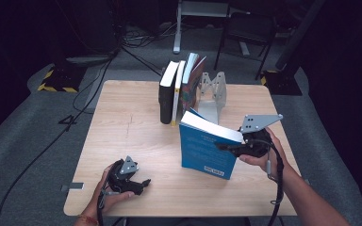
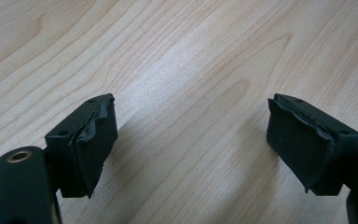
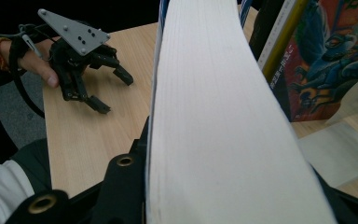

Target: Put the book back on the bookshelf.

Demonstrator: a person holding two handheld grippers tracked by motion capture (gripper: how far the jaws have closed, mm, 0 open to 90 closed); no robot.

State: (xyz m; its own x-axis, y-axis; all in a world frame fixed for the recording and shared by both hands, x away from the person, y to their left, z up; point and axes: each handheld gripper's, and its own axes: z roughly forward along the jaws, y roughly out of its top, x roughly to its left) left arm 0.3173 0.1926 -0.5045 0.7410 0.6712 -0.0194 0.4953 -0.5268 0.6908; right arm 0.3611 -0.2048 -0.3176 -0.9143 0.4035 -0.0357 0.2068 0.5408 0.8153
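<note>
A blue paperback (image 1: 203, 151) stands tilted at the table's right middle, its white page edges (image 3: 214, 116) facing up. My right gripper (image 1: 225, 147) is shut on its right side, one jaw on each cover. Whether the book's lower edge rests on the wood I cannot tell. My left gripper (image 1: 143, 182) lies low near the front left of the table (image 1: 132, 122), held in a hand. It is open, with bare wood between its pads (image 2: 93, 140). The right gripper view shows that left gripper (image 3: 114, 88) farther off, its fingers spread.
A row of upright books (image 1: 176, 92) stands at the back centre against a grey metal bookend (image 1: 212, 94); the nearest has a colourful cover (image 3: 335, 65). Chair legs and cables lie on the floor beyond the table.
</note>
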